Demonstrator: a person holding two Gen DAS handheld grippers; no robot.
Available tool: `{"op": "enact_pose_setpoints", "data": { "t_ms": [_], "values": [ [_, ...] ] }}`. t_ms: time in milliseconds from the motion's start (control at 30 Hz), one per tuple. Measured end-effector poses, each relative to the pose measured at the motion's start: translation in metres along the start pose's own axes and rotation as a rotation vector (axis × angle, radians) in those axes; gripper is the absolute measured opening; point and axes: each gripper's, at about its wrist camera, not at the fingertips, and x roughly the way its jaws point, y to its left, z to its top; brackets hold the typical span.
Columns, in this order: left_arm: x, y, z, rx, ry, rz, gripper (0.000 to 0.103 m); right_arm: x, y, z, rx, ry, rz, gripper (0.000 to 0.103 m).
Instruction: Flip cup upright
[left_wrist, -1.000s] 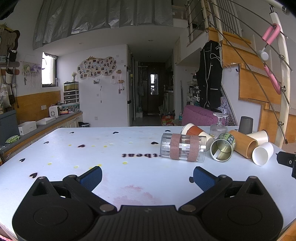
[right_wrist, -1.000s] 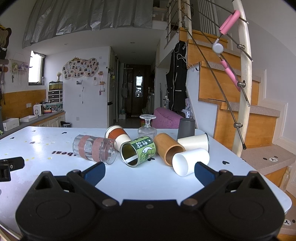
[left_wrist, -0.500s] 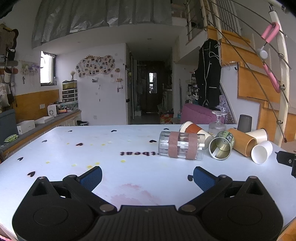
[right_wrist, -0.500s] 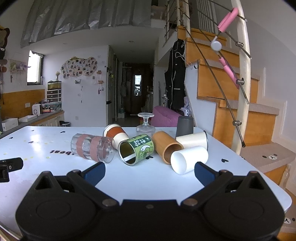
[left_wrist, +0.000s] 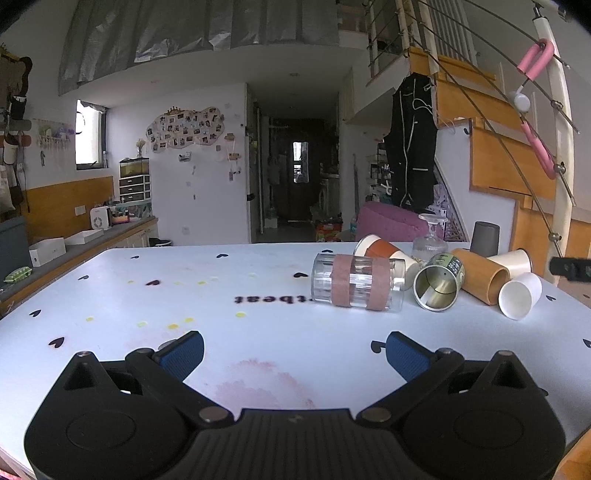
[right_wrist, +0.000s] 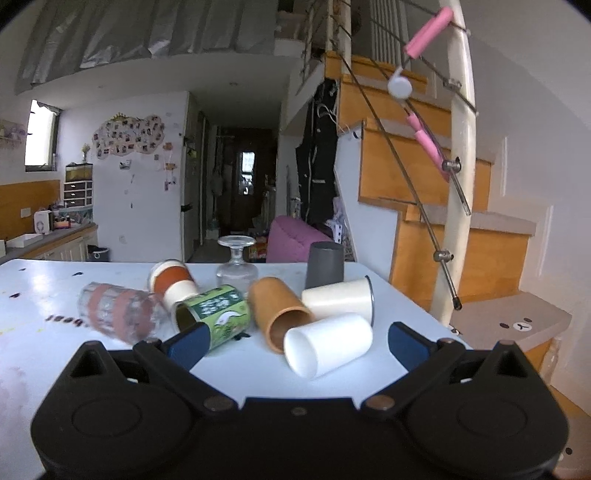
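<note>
Several cups lie tipped over on the white table. A white cup lies on its side, mouth toward me, right between the open jaws of my right gripper; it also shows in the left wrist view. Beside it lie a brown cup, a green printed tin, a cream cup, a clear glass with brown bands and an orange-banded paper cup. My left gripper is open and empty, well short of the glass.
A dark grey cup and a stemmed glass stand upside down behind the pile. The table's right edge is close to the cups, with a wooden staircase and railing post beyond it.
My right gripper has moved forward and right, so the white cup now sits between its fingers. My left gripper has barely moved.
</note>
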Motion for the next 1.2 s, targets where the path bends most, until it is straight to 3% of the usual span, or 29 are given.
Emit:
{"op": "enact_pose_setpoints", "data": {
  "t_ms": [167, 400, 467, 700, 800, 900, 1000, 1200],
  "values": [
    [0.0, 0.002, -0.001, 0.001, 0.001, -0.005, 0.103, 0.05, -0.023, 0.015, 0.121, 0.105, -0.024, 0.103],
    [0.002, 0.003, -0.001, -0.006, 0.008, -0.007, 0.103, 0.117, -0.055, 0.02, 0.385, 0.278, -0.099, 0.102],
    [0.002, 0.003, -0.001, -0.005, 0.01, -0.008, 0.103, 0.134, -0.063, 0.018, 0.475, 0.331, -0.123, 0.093],
    [0.003, 0.004, -0.001, -0.005, 0.012, -0.01, 0.103, 0.176, -0.08, -0.003, 0.792, 0.44, -0.09, 0.084],
    [0.003, 0.004, -0.002, -0.006, 0.012, -0.009, 0.103, 0.185, -0.08, -0.008, 0.826, 0.447, -0.127, 0.082],
    [0.004, 0.006, -0.002, -0.011, 0.012, -0.004, 0.103, 0.184, -0.08, -0.014, 0.863, 0.44, -0.077, 0.065],
    [0.005, 0.007, -0.001, -0.018, 0.011, -0.003, 0.103, 0.175, -0.077, -0.012, 0.829, 0.459, -0.045, 0.065],
    [0.006, 0.008, -0.002, -0.02, 0.015, -0.006, 0.103, 0.138, -0.062, -0.023, 0.724, 0.514, 0.119, 0.065]
  ]
}}
